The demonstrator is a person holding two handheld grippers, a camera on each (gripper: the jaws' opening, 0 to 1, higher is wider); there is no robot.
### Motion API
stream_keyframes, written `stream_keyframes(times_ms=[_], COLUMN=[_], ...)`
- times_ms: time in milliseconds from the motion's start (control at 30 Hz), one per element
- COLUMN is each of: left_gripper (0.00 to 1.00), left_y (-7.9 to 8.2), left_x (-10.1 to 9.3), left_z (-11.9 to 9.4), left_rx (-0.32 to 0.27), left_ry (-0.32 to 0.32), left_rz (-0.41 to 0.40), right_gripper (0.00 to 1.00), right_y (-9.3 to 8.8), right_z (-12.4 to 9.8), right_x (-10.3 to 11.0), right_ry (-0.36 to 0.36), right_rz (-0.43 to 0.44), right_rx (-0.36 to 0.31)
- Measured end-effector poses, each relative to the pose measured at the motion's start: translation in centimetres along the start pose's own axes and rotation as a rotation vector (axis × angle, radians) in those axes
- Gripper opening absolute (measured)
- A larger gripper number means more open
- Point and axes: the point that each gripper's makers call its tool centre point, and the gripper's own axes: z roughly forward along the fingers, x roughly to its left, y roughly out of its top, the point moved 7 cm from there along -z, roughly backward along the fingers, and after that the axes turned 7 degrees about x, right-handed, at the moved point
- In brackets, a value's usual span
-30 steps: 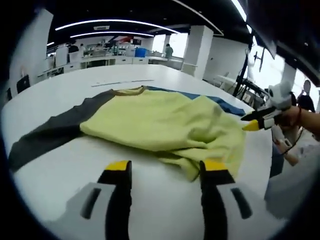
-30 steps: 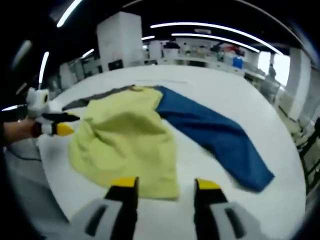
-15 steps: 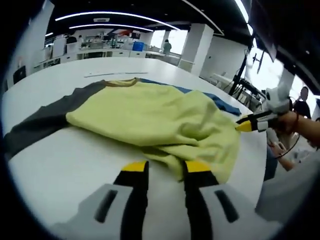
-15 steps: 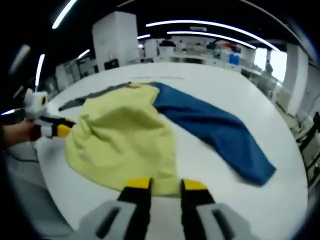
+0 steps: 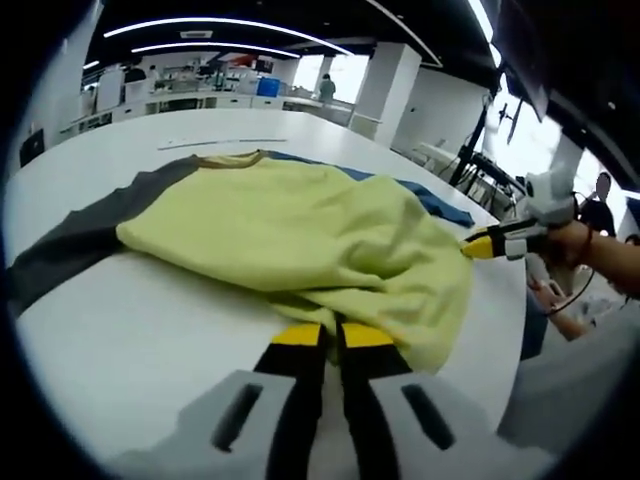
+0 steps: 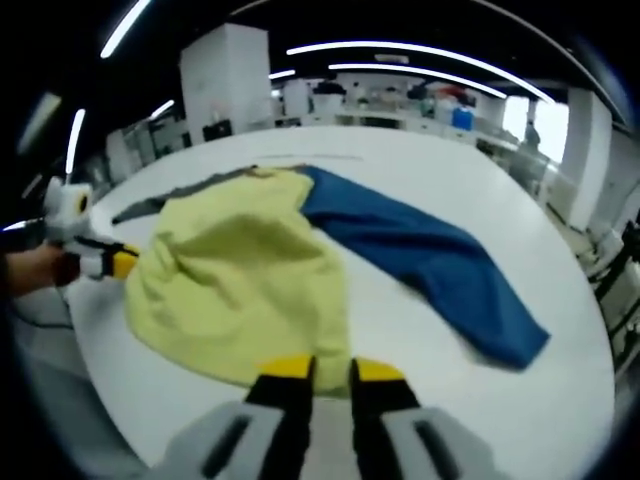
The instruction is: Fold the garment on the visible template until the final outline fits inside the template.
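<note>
I hold both tools at the near hem of the garment point(image 5: 300, 235), which lies spread across the white bench point(image 5: 120, 330), filling the middle of the left gripper view; my left gripper point(image 5: 322, 335) has its jaws drawn nearly together at the lower centre, pinching the yellow edge, so far as I can judge; my right gripper point(image 6: 324, 368) at the bottom of its own view does the same on the other corner of that hem, jaws close with cloth seemingly between them. I judge this pairing is meant to lift the hem evenly for a fold. The blue sleeve point(image 6: 440, 270) runs toward the right of that view; the grey sleeve point(image 5: 70, 245) trails to the left. I cannot make out the template. Desks and pillars stand far behind, nothing blocking the fold.
</note>
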Motion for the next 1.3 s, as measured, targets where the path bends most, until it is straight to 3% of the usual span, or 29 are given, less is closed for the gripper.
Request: stream_keyframes(times_ms=[233, 867, 1300], left_gripper=[0.01, 0.00, 0.00], left_y=[0.0, -1.3, -3.3], left_x=[0.3, 1.9, 2.3], left_z=[-1.5, -8.0, -11.2], left_rx=[0.010, -0.004, 0.021], left_ry=[0.003, 0.084, 0.144], left_rz=[-0.007, -0.066, -0.141], right_gripper=[0.00, 0.00, 0.00], right_y=[0.2, 0.7, -1.1], right_z=[0.2, -1.3, -3.1], right_x=[0.0, 0.7, 2.2], right_ry=[0.005, 0.042, 0.104], right_rz=[-0.010, -0.038, -0.007], right_rx=[0.000, -0.003, 0.024])
